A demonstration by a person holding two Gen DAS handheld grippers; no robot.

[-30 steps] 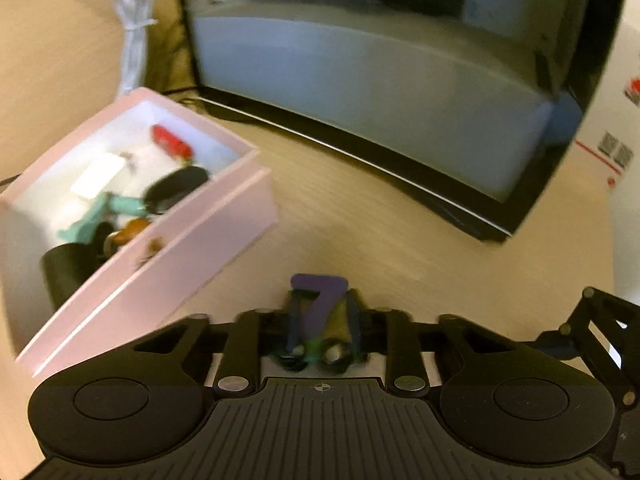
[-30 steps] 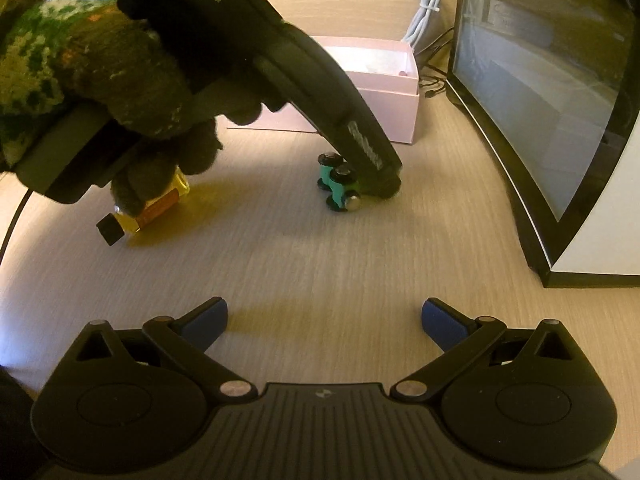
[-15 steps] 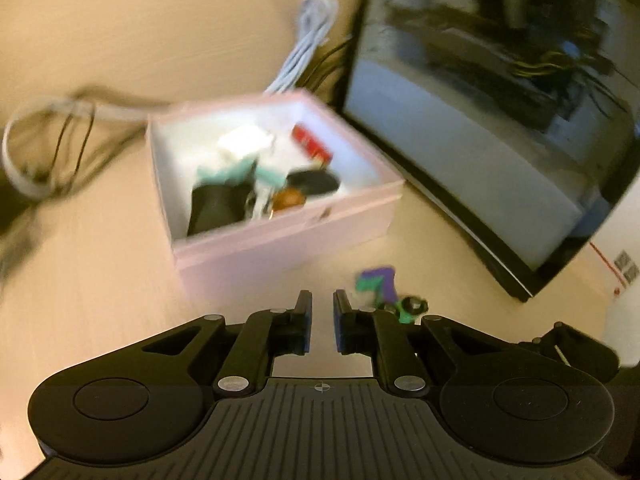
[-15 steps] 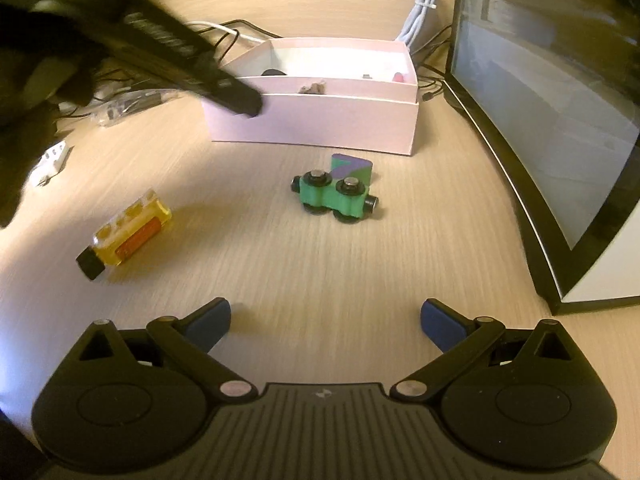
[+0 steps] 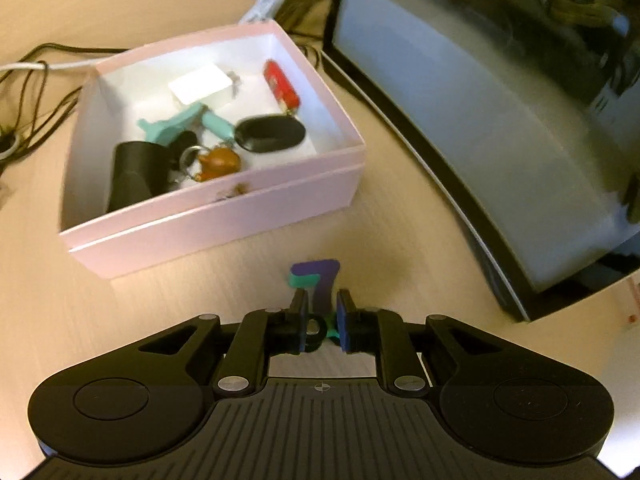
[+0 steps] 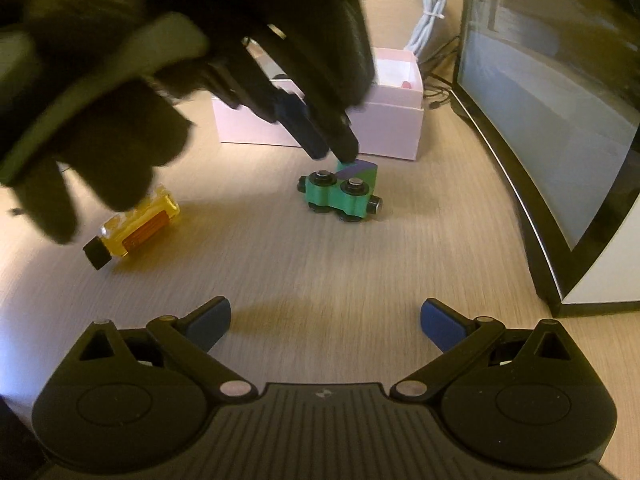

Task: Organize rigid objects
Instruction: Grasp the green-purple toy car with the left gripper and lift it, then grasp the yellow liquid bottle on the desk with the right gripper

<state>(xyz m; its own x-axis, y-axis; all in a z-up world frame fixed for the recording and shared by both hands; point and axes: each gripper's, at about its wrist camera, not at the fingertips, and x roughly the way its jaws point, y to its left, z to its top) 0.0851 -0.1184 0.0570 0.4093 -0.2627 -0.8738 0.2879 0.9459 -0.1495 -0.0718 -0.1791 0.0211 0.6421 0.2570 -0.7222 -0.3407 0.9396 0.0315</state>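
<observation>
A green toy train (image 6: 340,194) with a purple cab stands on the wooden desk in front of the pink box (image 6: 396,120). My left gripper (image 6: 334,154), held by a dark gloved hand (image 6: 100,140), points down with its tips at the cab's top. In the left wrist view the purple cab (image 5: 320,276) rises between the narrow jaws of the left gripper (image 5: 322,300), which are opening; the pads do not clearly press on it. The pink box (image 5: 224,216) holds several small items. My right gripper (image 6: 326,320) stands open and empty, nearer the desk's front.
A yellow bottle (image 6: 136,228) with a black cap lies on the desk left of the train. A curved monitor (image 6: 552,120) runs along the right side. A coiled white cable (image 6: 430,28) lies behind the box and dark cables (image 5: 36,80) lie to its left.
The left gripper left the train on the desk, swung away shut, and has come back down over the train's cab with a small gap. The right gripper has not moved.
</observation>
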